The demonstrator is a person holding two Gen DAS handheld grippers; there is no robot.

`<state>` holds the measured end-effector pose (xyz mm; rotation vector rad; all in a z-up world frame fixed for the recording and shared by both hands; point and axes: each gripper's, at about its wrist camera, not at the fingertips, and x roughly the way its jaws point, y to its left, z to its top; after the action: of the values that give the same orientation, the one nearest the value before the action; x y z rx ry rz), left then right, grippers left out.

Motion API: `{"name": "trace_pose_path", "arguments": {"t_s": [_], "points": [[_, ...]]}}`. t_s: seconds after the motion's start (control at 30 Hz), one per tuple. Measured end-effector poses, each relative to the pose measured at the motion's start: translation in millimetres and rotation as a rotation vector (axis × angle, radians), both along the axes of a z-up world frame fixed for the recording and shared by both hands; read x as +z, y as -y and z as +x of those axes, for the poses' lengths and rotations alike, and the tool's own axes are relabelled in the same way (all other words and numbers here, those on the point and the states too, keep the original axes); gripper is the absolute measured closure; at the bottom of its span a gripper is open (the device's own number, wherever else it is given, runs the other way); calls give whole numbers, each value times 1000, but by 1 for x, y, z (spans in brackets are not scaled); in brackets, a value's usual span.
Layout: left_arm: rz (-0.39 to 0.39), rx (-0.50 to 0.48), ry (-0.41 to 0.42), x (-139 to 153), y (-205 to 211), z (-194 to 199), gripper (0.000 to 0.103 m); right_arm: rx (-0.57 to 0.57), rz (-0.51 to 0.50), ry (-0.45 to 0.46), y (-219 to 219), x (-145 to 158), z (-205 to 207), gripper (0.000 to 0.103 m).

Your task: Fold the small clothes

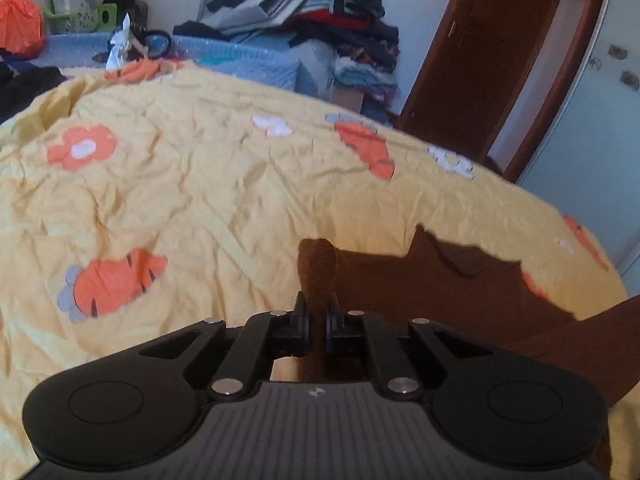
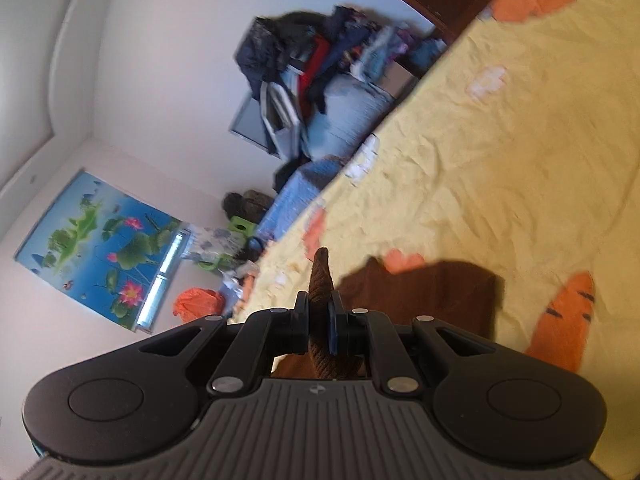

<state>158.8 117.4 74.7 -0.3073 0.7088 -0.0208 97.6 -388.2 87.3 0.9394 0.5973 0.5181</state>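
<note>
You are holding the left gripper [image 1: 316, 312] with its jaws clenched on a bunched fold of the brown garment [image 1: 440, 276], and a nub of that knit fabric is poking up between the black fingers. From that pinch the cloth is running off to the right, part of it lying on the bed and part of it hanging in front of the lens at the lower right edge of the left wrist view. The yellow bedspread [image 1: 200, 184] is lying wrinkled beneath it, printed with orange carrots and with orange and white flowers.

You are also gripping with the right gripper [image 2: 319, 312]: its jaws are pressing together on a ribbed edge of the brown garment [image 2: 432, 292], and a pointed tip of fabric is sticking up above the fingers. In this view the rest of the garment is spreading to the right across the yellow bedspread [image 2: 500, 160], just beside an orange carrot print. The view is tilted sharply and somewhat blurred.

Beyond the bed, a heap of mixed clothes [image 1: 320, 12] is sitting against the wall, next to a dark wooden door [image 1: 492, 40]. An orange bag [image 1: 20, 26] is sitting at the far left. In the right wrist view, a lotus poster [image 2: 100, 248] is hanging on the wall.
</note>
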Motion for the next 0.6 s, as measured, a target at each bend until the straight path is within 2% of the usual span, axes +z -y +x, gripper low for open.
{"name": "trace_pose_path", "arguments": {"t_s": [0.07, 0.1, 0.17, 0.2, 0.23, 0.3, 0.37, 0.4, 0.43, 0.47, 0.5, 0.53, 0.57, 0.6], "points": [[25, 29, 29, 3, -13, 4, 97, -9, -27, 20, 4, 4, 1, 87], [60, 40, 18, -4, -17, 10, 97, -21, -70, -18, 5, -3, 7, 87], [151, 62, -63, -30, -19, 26, 97, -29, -121, -141, 2, -36, 24, 87], [173, 63, -99, -41, -18, 30, 97, -27, -152, -191, -3, -53, 30, 87], [196, 55, -86, -48, -16, 29, 93, -21, -196, -223, -12, -66, 34, 87], [295, 61, -40, -46, -8, 20, 90, -12, -259, -252, -27, -85, 37, 86], [337, 85, -43, -36, -7, 12, 87, -25, -241, -255, -30, -91, 33, 79], [347, 102, -16, -27, -7, 4, 86, -22, -208, -246, -27, -90, 30, 65], [336, 114, 36, -17, -7, -7, 81, -23, -175, -231, -23, -86, 27, 44], [304, 110, 94, -8, -6, -18, 75, -31, -153, -209, -19, -82, 23, 35], [262, 89, 143, -1, -3, -25, 56, -33, -141, -193, -16, -78, 21, 32], [236, 60, 165, 2, 2, -29, 31, -28, -132, -193, -15, -73, 20, 33], [227, 25, 171, 4, 11, -28, 24, -20, -134, -199, -16, -71, 22, 34], [231, -16, 165, 0, 21, -25, 25, -12, -159, -204, -21, -69, 24, 35]]}}
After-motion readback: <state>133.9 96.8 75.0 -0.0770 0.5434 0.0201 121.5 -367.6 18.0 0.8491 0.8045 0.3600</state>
